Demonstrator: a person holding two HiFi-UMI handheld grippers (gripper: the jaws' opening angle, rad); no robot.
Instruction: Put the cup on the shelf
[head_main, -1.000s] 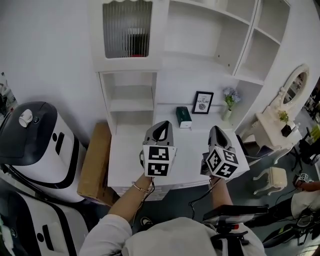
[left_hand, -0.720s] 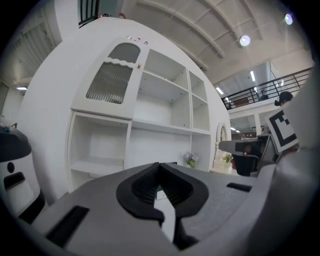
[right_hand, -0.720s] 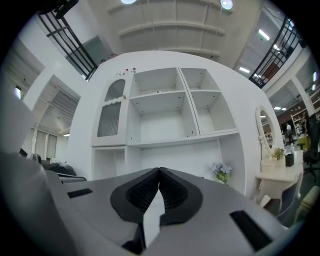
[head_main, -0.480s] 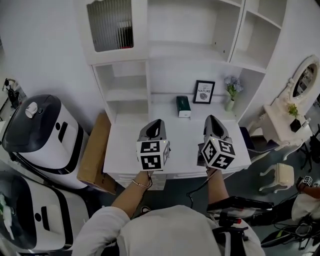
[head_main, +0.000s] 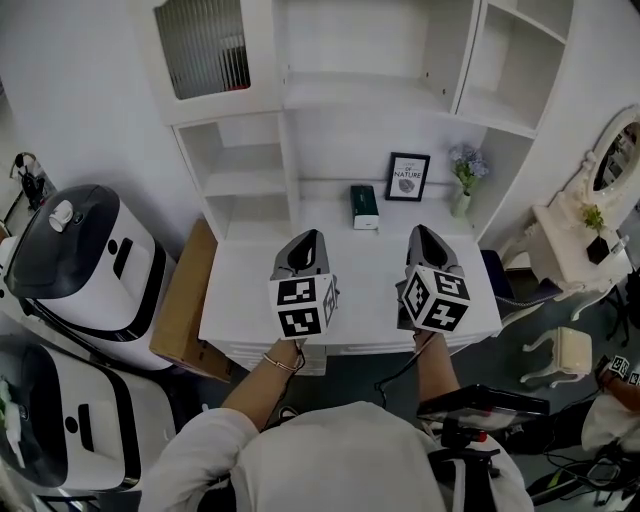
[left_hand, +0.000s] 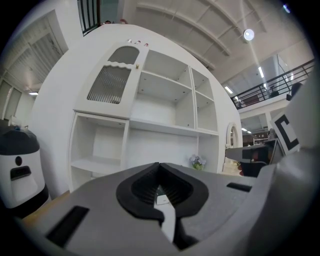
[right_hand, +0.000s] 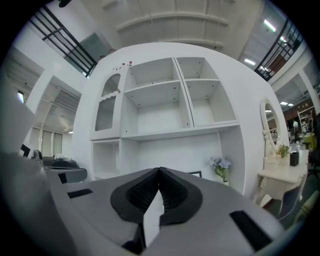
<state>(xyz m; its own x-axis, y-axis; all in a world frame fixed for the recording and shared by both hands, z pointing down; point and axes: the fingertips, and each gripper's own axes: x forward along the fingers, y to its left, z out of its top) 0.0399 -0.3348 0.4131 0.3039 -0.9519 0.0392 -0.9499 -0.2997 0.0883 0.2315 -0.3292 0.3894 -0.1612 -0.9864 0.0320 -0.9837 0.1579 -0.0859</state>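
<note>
No cup shows in any view. My left gripper (head_main: 307, 240) and right gripper (head_main: 421, 233) hover side by side over the white desk (head_main: 365, 295), both pointing level at the white shelf unit (head_main: 370, 95). The left gripper (left_hand: 160, 165) has its jaws shut with nothing between them. So does the right gripper (right_hand: 159, 170), also empty. The shelf compartments I can see hold nothing. A green box (head_main: 365, 207), a small framed picture (head_main: 405, 177) and a vase of flowers (head_main: 462, 172) stand at the back of the desk.
Two white-and-black machines (head_main: 85, 255) stand to the left, with a flat cardboard box (head_main: 185, 300) leaning by the desk. A dressing table with a mirror (head_main: 585, 235) and a stool (head_main: 565, 350) are on the right. A cabinet door with ribbed glass (head_main: 205, 45) closes the top-left compartment.
Both grippers have drawn back a little from the shelf toward the desk's front edge, staying shut. The head view has shifted slightly.
</note>
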